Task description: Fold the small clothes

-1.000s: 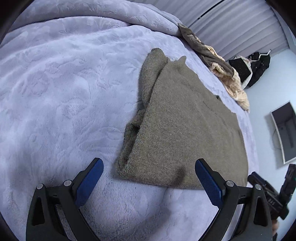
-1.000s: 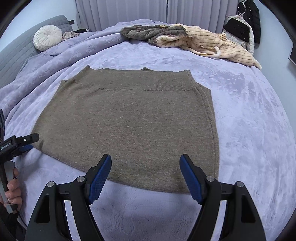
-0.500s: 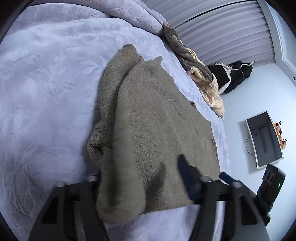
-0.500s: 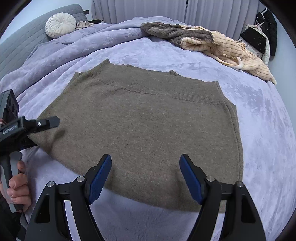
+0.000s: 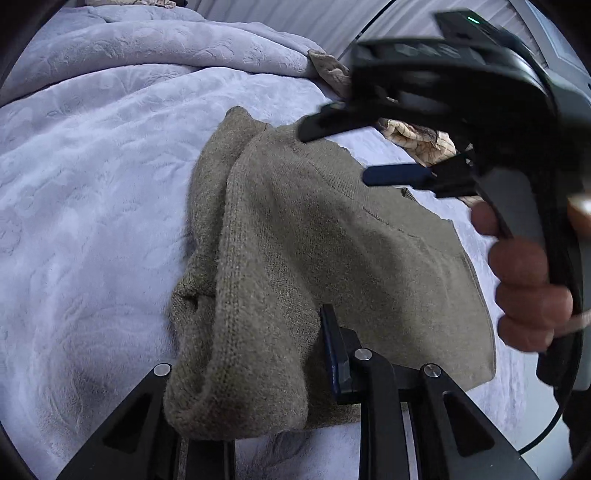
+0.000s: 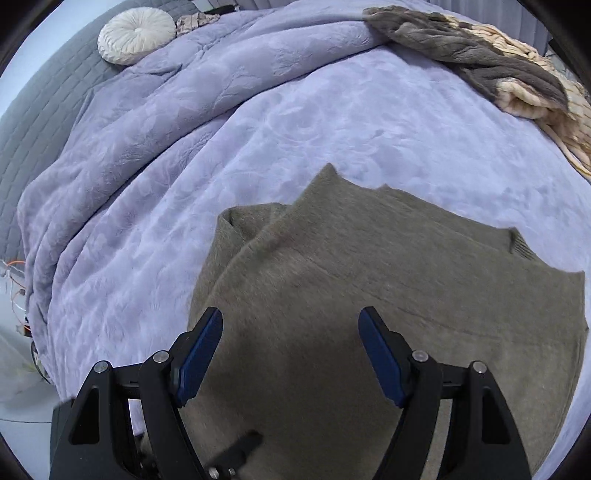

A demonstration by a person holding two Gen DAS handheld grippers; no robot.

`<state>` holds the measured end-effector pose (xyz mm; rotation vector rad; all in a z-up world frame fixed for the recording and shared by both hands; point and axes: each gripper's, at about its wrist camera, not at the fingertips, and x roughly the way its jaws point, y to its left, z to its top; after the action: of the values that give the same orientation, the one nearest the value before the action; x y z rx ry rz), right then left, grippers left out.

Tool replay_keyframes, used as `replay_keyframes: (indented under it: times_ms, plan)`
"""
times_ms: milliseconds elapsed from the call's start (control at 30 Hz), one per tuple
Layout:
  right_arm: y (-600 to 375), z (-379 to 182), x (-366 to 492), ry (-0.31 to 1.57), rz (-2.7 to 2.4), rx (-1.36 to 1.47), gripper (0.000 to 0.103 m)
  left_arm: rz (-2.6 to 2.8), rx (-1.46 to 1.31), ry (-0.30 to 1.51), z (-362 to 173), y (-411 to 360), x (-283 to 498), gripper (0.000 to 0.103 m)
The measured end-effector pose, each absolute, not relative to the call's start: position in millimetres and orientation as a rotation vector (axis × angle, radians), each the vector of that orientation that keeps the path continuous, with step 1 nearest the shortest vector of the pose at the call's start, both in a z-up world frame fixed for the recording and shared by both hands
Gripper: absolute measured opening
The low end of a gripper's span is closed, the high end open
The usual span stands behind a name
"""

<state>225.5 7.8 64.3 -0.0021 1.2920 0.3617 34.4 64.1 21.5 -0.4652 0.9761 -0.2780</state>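
Note:
An olive-brown knit sweater (image 5: pixel 332 236) lies on the lavender bed cover (image 5: pixel 92 192), its left side folded in. My left gripper (image 5: pixel 258 373) is shut on the sweater's near corner; the cloth bunches between the fingers and hides the left one. In the right wrist view the sweater (image 6: pixel 388 295) fills the lower half. My right gripper (image 6: pixel 291 350) is open and hovers just over it, holding nothing. It also shows in the left wrist view (image 5: pixel 369 147), held by a hand above the sweater's far part.
A grey and cream pile of clothes (image 6: pixel 498 70) lies at the far right of the bed. A round white cushion (image 6: pixel 136 33) sits by the grey headboard (image 6: pixel 33 122). The bed's left edge drops to the floor (image 6: pixel 14 369).
My left gripper has closed on the sweater's near corner and lifted it. My right gripper has swung left over the sweater and stays open.

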Motion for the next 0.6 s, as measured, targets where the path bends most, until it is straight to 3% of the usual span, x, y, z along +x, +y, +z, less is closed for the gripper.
replay_keyframes:
  times_ms: [200, 433, 500, 567, 600]
  plan:
    - [67, 36, 263, 1.418, 0.389, 0.008, 0.079, -0.265, -0.425, 0.966, 22, 58, 34, 0.026]
    - [113, 4, 268, 1.493, 0.29, -0.266, 0.083, -0.249, -0.368, 0.959, 23, 52, 31, 0.026]
    - [122, 0, 262, 1.461, 0.28, -0.355, 0.076, -0.242, -0.358, 0.958, 23, 51, 32, 0.026]
    - [121, 1, 259, 1.426, 0.256, -0.403, 0.041, -0.24, -0.36, 0.958, 24, 50, 32, 0.026]
    - [115, 5, 259, 1.415, 0.255, -0.379, 0.033, -0.241, -0.363, 0.959, 25, 50, 31, 0.026]
